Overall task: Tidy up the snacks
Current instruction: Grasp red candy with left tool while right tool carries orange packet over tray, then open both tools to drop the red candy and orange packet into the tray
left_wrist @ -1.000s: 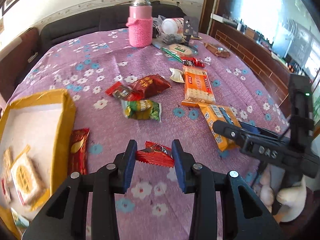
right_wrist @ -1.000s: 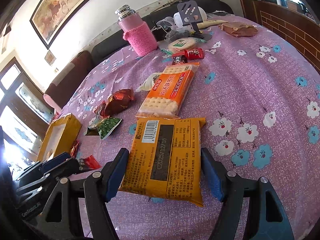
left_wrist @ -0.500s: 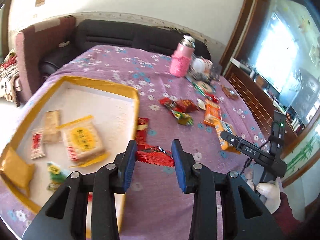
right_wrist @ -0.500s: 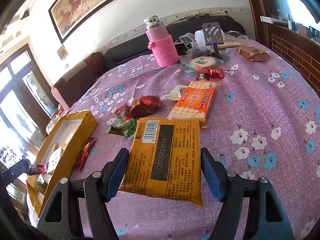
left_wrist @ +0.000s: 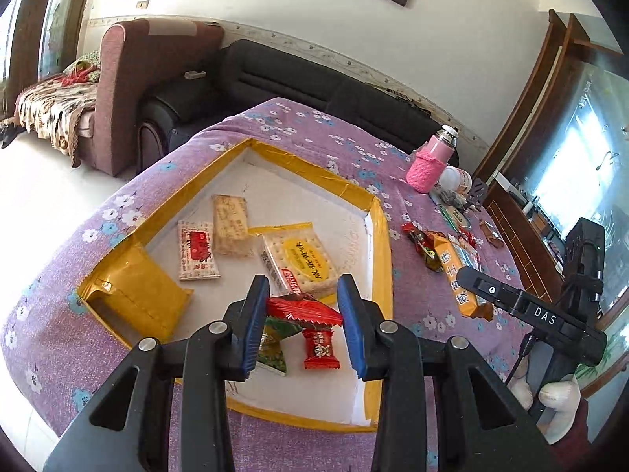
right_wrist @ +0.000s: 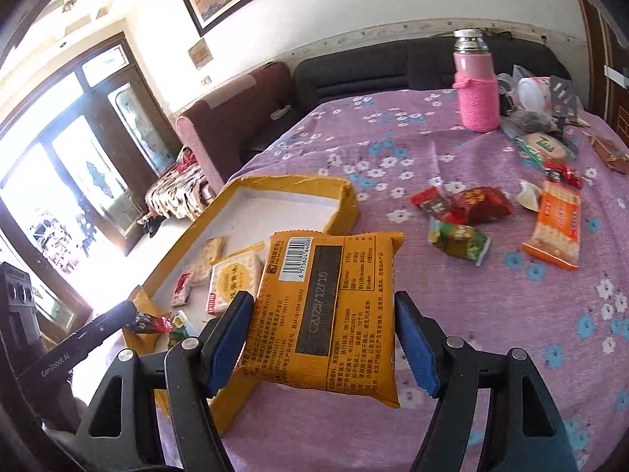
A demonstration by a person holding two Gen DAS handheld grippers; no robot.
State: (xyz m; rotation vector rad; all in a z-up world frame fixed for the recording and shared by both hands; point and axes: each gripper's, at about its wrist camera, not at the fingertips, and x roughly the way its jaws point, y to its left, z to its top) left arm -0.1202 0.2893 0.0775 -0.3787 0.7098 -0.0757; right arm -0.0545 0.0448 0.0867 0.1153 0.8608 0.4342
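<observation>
The left gripper [left_wrist: 302, 316] pinches a red snack packet [left_wrist: 302, 310] between its 2 blue pads, above the yellow box [left_wrist: 383, 251]. Inside the box lie a cracker pack [left_wrist: 300, 261] at 12 o'clock from the packet and a small red candy [left_wrist: 320, 348] at 5 o'clock. The right gripper [right_wrist: 322, 340] clamps an orange biscuit pack [right_wrist: 330, 314] over the purple tablecloth [right_wrist: 511, 334]; the box is at its 10 o'clock.

Both grippers [left_wrist: 302, 322] [right_wrist: 320, 338] are black plastic with blue ribbed pads [left_wrist: 257, 314], silver screws, white "DAS" lettering.
</observation>
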